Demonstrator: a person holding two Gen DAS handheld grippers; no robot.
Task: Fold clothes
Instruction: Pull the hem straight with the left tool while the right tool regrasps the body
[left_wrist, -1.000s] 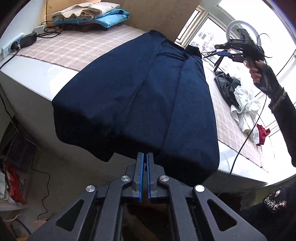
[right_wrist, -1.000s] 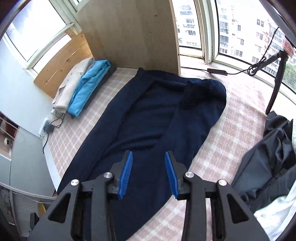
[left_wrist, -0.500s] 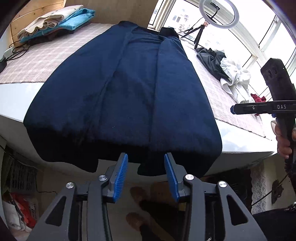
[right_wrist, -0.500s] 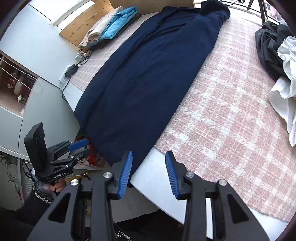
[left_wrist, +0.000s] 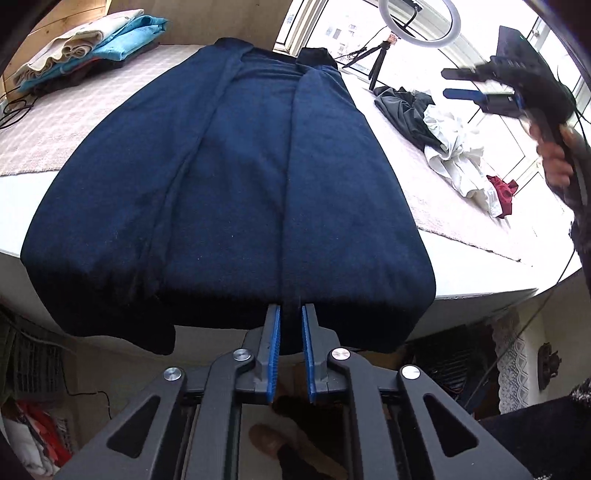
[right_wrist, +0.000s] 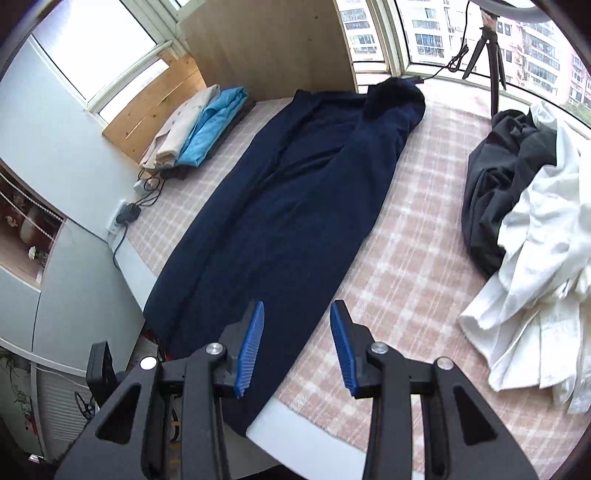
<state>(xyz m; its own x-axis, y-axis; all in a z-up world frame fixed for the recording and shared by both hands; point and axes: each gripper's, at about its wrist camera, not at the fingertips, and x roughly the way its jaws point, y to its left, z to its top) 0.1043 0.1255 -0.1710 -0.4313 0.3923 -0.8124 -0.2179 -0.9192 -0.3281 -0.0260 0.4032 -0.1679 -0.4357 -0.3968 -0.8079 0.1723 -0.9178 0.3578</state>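
Observation:
A long navy garment (left_wrist: 229, 192) lies lengthwise on the table, both sides folded in over its middle, its near hem hanging over the table's front edge; it also shows in the right wrist view (right_wrist: 280, 229). My left gripper (left_wrist: 290, 314) is at that hanging hem, jaws narrowly apart with the hem's edge between the tips. My right gripper (right_wrist: 297, 314) is open and empty, held in the air above the garment's near right edge; it also appears at the upper right of the left wrist view (left_wrist: 465, 83).
A stack of folded clothes, beige and light blue (right_wrist: 195, 125), lies at the far left. A pile of dark grey (right_wrist: 498, 177) and white clothes (right_wrist: 535, 266) lies on the right, with a red item (left_wrist: 500, 188). A ring light tripod (right_wrist: 487, 48) stands at the far window.
My left gripper moved in to the hanging hem and its jaws narrowed around it. My right gripper lifted from the table's front edge to above the garment, staying open.

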